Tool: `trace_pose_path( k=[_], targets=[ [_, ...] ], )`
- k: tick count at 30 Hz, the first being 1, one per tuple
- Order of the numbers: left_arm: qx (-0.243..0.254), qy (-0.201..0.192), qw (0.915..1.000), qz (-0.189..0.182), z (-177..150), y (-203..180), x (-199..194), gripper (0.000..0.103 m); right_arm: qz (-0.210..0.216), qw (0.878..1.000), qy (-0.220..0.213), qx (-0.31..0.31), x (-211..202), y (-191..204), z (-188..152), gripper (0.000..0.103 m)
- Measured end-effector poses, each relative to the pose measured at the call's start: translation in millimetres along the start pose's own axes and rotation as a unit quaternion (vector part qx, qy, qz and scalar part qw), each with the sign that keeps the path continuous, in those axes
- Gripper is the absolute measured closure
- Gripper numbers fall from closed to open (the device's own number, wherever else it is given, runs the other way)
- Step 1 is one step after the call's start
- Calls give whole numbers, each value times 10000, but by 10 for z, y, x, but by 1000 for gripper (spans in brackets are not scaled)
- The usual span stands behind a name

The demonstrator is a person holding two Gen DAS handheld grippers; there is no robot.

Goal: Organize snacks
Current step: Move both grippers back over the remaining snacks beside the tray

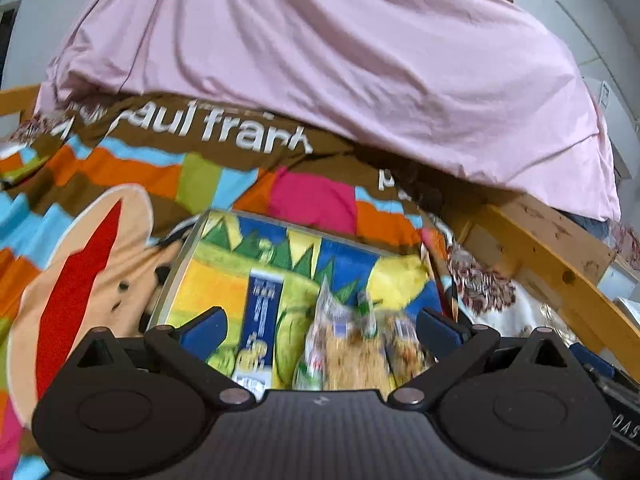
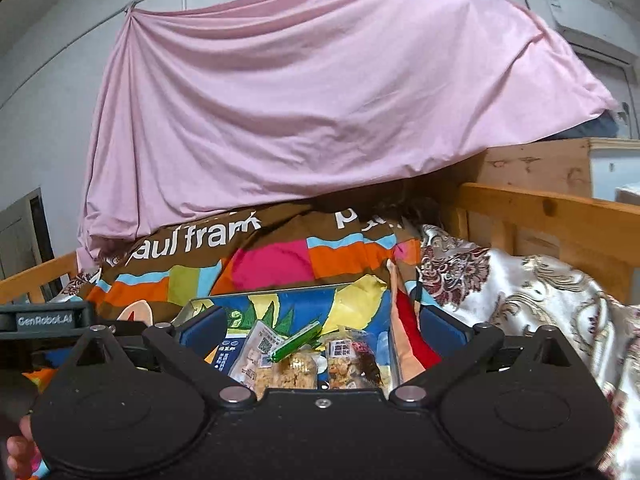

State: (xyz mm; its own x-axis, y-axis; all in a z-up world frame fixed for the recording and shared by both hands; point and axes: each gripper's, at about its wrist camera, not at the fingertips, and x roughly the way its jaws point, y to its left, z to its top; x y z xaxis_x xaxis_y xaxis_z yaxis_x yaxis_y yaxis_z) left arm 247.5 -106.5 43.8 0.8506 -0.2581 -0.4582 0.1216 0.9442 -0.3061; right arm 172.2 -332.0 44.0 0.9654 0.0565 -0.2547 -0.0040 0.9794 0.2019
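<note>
Two grippers are out in front of us, and neither holds anything; our left gripper (image 1: 322, 330) has its blue fingers (image 1: 206, 330) spread wide apart over the colourful tin tray (image 1: 224, 280), and our right gripper (image 2: 322, 330) stands just as wide over the same tray (image 2: 360, 300). Going left to right in the right wrist view, the other gripper's black body marked GenRobot.AI (image 2: 44, 320) shows at the far left edge; a clear snack packet with a QR label (image 2: 260, 346) lies on the tray; a slim green packet (image 2: 298, 340) rests tilted across it; a crumbly golden snack bar (image 2: 290, 372) sits just beside, and a darker mixed-nut packet (image 2: 354, 360) lies at its right. In the left wrist view these snack packets (image 1: 352, 344) are blurred, between the fingers. Beneath the tray spreads the patchwork "paul frank" blanket (image 2: 276, 258); a pink sheet (image 2: 304, 100) hangs behind; a floral satin quilt (image 2: 520, 292) and wooden bed rail (image 2: 540, 204) lie right.
</note>
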Motion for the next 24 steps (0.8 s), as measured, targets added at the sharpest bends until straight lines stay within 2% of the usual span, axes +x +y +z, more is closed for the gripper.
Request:
trace_pose_path(
  k=[9, 18, 24],
  targets=[
    [132, 106, 9998, 43, -210, 120, -468, 0, -16, 9989, 21, -461, -419, 164, -133, 1],
    [253, 194, 9994, 151, -436, 272, -846, 0, 73, 9980, -23, -624, -763, 378, -327, 1],
    [255, 359, 9987, 250, -623, 418, -1013, 0, 179, 9977, 199, -621, -932, 446, -470, 1]
  ],
)
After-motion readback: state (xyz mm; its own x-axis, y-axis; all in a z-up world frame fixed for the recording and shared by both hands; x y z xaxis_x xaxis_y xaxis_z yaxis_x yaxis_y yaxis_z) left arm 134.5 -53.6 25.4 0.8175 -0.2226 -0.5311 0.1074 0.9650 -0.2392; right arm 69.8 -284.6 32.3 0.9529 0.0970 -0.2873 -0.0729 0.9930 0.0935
